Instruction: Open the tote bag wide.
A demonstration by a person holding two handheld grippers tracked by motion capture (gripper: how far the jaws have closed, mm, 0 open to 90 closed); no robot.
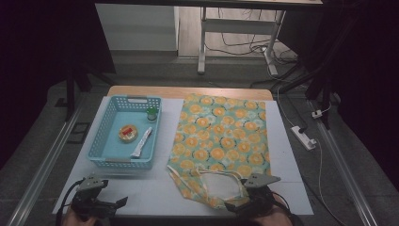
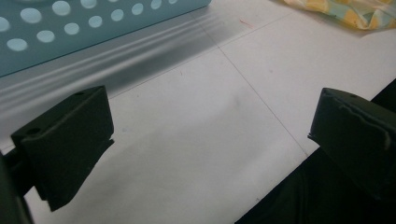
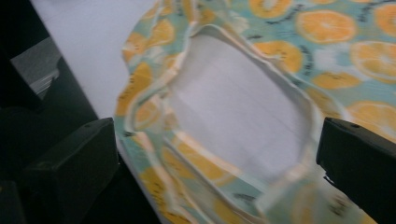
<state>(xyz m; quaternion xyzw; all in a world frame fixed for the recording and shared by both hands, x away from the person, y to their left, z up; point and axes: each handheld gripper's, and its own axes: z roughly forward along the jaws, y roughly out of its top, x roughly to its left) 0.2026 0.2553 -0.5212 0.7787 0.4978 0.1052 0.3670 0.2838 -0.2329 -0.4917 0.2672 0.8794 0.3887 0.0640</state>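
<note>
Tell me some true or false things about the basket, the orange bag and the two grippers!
1. The blue basket sits left of the orange-print bag. True.
2. The basket has nothing in it. False: a round container, a white tube and a small green-capped jar lie inside.
3. The right gripper has its jaws open at the bag's handles. True.
4. The left gripper is holding the basket. False: its jaws are open over bare table.
5. The bag stands upright. False: it lies flat.

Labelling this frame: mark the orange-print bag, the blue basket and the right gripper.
orange-print bag (image 1: 221, 136), high view, middle of the flat cloth.
blue basket (image 1: 101, 141), high view, left wall.
right gripper (image 3: 217, 186), right gripper view, midway between its open jaws.
</note>
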